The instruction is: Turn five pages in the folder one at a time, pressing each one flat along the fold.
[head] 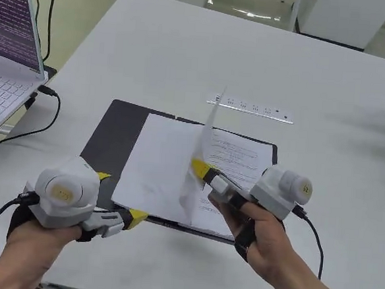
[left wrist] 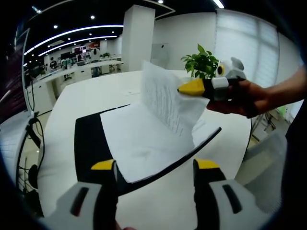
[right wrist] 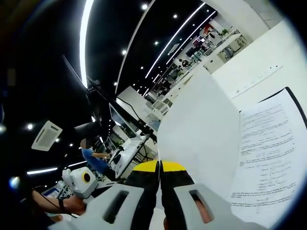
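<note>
The right gripper is pinching the page upright over the folder; the left gripper is hovering, jaws spread, at the folder's near edge. Tugging harder could tear the sheet.

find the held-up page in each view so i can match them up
Head view: the lifted page stands nearly edge-on at centre, over the folder.
Left gripper view: upper centre, printed face showing.
Right gripper view: a blank white sheet at centre, rising from the jaws.
Shared landmark: the right gripper, its yellow tips shut on the page.
</note>
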